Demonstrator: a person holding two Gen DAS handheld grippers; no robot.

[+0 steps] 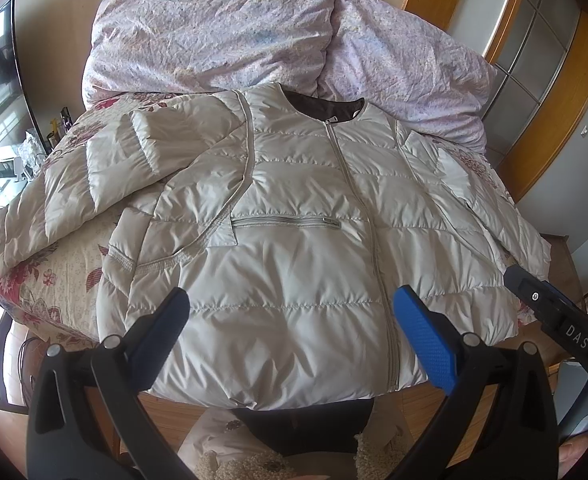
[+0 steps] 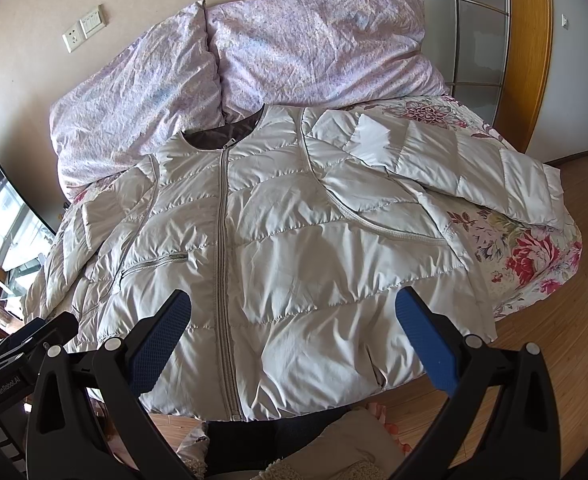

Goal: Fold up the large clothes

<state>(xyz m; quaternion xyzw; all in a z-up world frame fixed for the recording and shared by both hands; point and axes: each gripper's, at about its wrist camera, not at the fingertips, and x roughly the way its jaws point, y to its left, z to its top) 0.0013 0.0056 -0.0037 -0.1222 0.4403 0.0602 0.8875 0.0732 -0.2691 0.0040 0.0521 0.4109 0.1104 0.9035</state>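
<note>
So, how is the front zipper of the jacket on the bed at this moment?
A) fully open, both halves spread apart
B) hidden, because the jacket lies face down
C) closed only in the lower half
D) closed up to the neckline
D: the zipper runs shut from the hem to the collar of the jacket, which lies face up on the bed, both front halves joined.

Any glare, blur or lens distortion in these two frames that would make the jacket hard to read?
Left wrist view: strong fisheye bending at the edges, dark vignette corners, jacket sharp, its shiny fabric glinting in daylight. Right wrist view: same barrel distortion, right sleeve nearly washed out by sunlight, zipper still crisp; no motion blur in either.
</note>
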